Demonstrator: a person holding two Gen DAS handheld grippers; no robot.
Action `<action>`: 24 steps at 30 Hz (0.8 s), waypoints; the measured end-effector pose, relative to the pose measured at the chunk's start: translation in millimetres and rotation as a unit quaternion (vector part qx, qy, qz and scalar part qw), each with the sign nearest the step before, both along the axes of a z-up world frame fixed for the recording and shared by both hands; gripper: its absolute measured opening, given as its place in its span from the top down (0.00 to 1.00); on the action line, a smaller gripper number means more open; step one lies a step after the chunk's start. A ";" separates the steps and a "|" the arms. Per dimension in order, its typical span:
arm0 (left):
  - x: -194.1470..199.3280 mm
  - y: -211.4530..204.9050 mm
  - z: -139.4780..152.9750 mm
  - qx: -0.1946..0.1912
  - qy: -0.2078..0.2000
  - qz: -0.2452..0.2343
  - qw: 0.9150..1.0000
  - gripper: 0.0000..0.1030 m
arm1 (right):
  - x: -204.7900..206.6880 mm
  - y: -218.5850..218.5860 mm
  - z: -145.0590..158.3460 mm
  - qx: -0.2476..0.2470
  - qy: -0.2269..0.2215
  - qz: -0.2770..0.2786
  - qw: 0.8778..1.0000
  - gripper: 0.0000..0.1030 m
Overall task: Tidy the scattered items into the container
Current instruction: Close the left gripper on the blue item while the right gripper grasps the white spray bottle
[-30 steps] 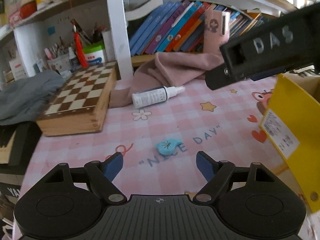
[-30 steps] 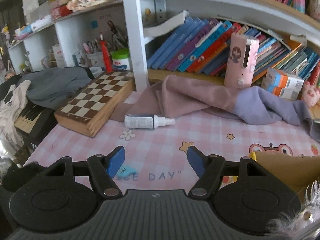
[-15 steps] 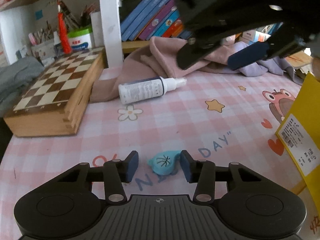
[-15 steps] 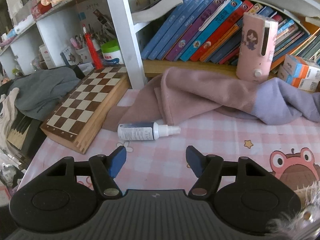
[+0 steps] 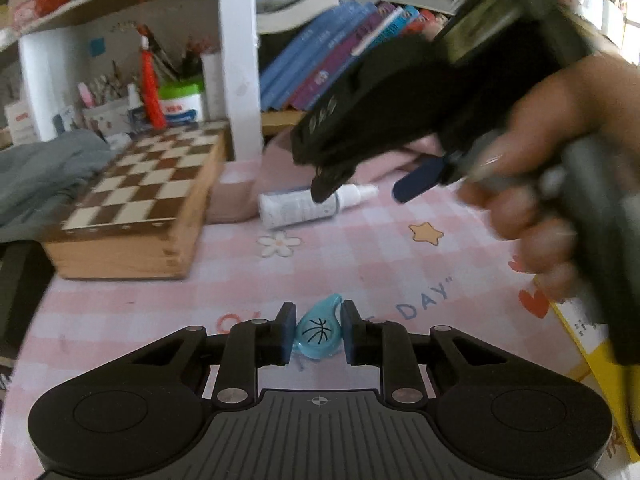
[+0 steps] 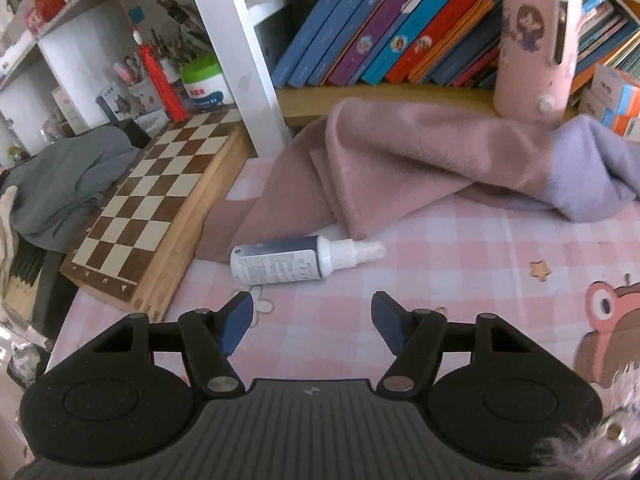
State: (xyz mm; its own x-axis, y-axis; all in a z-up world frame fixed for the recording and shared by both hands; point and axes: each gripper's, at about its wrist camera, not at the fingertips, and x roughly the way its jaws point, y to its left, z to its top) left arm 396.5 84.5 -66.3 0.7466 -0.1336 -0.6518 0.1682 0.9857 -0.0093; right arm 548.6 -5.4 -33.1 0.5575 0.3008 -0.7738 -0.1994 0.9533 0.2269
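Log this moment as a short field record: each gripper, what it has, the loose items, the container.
left gripper: jaws have just been closing; pads now press on the blue teardrop piece, which is low over the tablecloth
right gripper: open, nothing between the jaws, pointed toward the spray bottle
spray bottle: lying on its side, nozzle to the right, beside the pink towel
chessboard box: closed, left of the bottle
container: yellow box, only its edge shows at right; contents hidden
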 end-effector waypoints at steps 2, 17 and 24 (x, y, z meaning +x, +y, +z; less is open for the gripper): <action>-7.4 8.7 5.7 -0.006 0.001 0.012 1.000 0.78 | 7.2 7.5 -5.7 0.010 0.010 -0.008 1.000 0.39; -75.9 71.1 46.7 -0.023 0.005 0.105 0.994 0.78 | 64.5 22.5 -32.2 0.107 0.111 -0.229 0.961 0.47; -87.3 80.1 53.4 -0.021 -0.005 0.116 0.993 0.78 | 36.6 46.2 -34.2 -0.032 -0.002 -0.102 0.994 0.48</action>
